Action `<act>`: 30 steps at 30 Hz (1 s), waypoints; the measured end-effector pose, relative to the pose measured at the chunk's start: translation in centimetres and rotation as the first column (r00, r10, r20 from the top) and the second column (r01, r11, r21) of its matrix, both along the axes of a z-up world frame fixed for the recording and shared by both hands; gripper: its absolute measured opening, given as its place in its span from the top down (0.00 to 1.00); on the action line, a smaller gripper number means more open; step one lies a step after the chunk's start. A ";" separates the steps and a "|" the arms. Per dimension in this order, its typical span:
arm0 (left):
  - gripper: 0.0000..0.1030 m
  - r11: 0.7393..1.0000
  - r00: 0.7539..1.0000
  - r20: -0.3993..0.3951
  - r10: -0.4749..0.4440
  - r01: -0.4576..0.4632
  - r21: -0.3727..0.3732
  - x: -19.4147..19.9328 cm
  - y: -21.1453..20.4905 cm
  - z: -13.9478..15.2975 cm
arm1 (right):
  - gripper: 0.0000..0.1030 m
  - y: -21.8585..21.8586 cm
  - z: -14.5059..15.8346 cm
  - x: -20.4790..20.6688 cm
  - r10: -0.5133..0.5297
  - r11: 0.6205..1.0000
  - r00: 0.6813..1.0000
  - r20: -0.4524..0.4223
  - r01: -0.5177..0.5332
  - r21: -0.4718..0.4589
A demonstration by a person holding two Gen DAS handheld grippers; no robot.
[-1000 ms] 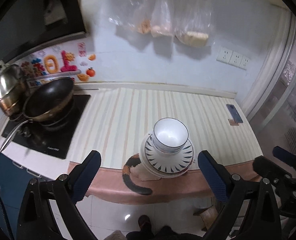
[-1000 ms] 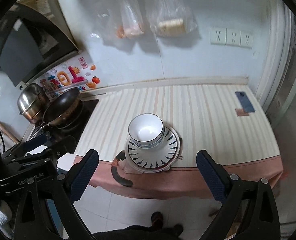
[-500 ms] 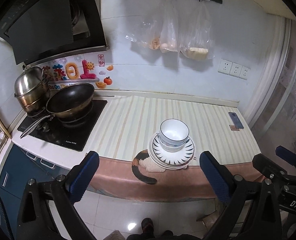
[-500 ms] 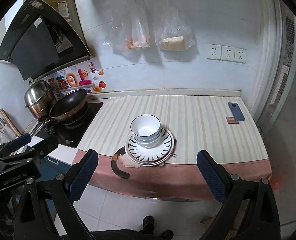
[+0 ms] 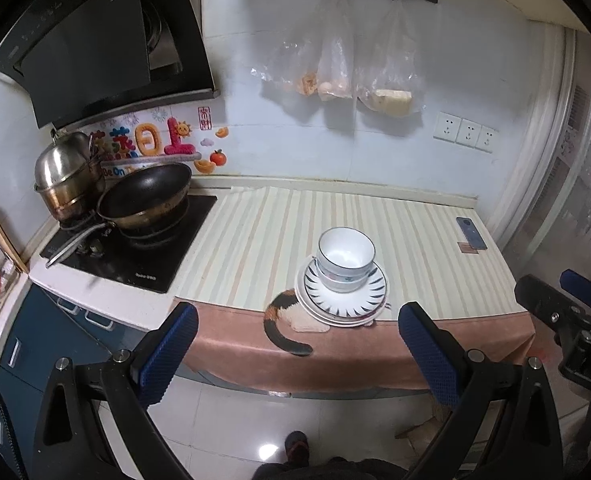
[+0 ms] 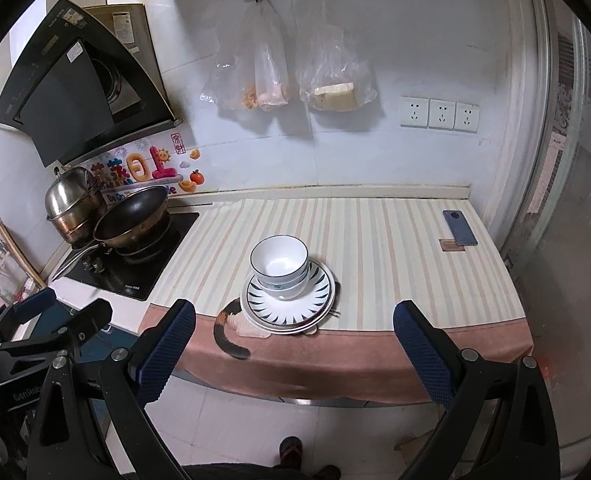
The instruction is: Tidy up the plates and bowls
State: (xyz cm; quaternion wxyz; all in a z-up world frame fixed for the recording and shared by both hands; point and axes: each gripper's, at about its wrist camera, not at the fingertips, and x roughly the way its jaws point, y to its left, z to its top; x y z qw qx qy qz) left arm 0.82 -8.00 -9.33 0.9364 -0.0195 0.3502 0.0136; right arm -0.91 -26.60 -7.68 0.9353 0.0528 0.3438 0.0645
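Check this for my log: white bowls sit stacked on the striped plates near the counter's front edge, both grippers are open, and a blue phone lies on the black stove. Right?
Not quite. The blue phone lies on the striped counter cloth at the far right, not on the black stove; the right wrist view shows it. The stacked white bowls on the striped plates and the open left gripper and right gripper are correct.

Both wrist cameras look down and forward from off the counter's point(image 5: 255, 236) front edge, well back from it. The left view sits further left, the right view further right. Both share the stacked dishes point(image 5: 345, 276) point(image 6: 287, 286), stove point(image 6: 135, 256) and back wall.
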 end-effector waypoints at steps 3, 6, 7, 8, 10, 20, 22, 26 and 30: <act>0.00 1.000 1.000 0.000 0.006 -0.006 0.013 -0.2 -0.2 -0.3 | 0.02 0.0 0.1 0.0 0.002 1.000 1.000 0.005 -0.002 -0.005; 0.00 1.000 1.000 -0.001 0.008 -0.008 0.018 -0.2 -0.3 -0.4 | 0.02 0.1 0.1 0.2 0.002 1.000 1.000 0.010 -0.002 -0.013; 0.00 1.000 1.000 0.000 0.010 -0.010 0.019 -0.2 -0.3 -0.4 | 0.02 0.1 0.0 0.3 0.005 1.000 1.000 0.009 -0.005 -0.012; 0.00 1.000 1.000 0.001 0.012 -0.012 0.021 -0.2 -0.3 -0.4 | 0.02 0.1 0.0 0.3 0.007 1.000 1.000 0.007 -0.006 -0.011; 0.00 1.000 1.000 0.005 0.013 -0.013 0.023 -0.2 -0.2 -0.3 | 0.02 0.1 -0.2 0.3 0.005 1.000 1.000 0.005 -0.005 -0.011; 0.00 0.999 0.999 0.031 0.019 -0.020 0.027 0.2 0.0 0.4 | 0.01 0.0 -0.3 1.2 0.004 1.000 1.000 0.001 -0.004 -0.009; 0.00 0.999 0.999 0.031 0.018 -0.018 0.028 0.3 0.0 0.4 | 0.01 0.0 -0.3 1.2 0.004 1.000 1.000 0.000 -0.004 -0.010; 0.00 0.999 0.999 0.029 0.017 -0.018 0.028 0.4 0.0 0.5 | 0.01 -0.1 -0.6 1.5 0.000 1.000 1.000 -0.008 0.000 -0.005; 0.00 1.000 1.000 0.025 0.018 -0.018 0.024 0.5 -0.1 0.5 | 0.01 0.0 -1.1 1.8 -0.002 1.000 1.000 -0.020 0.002 0.000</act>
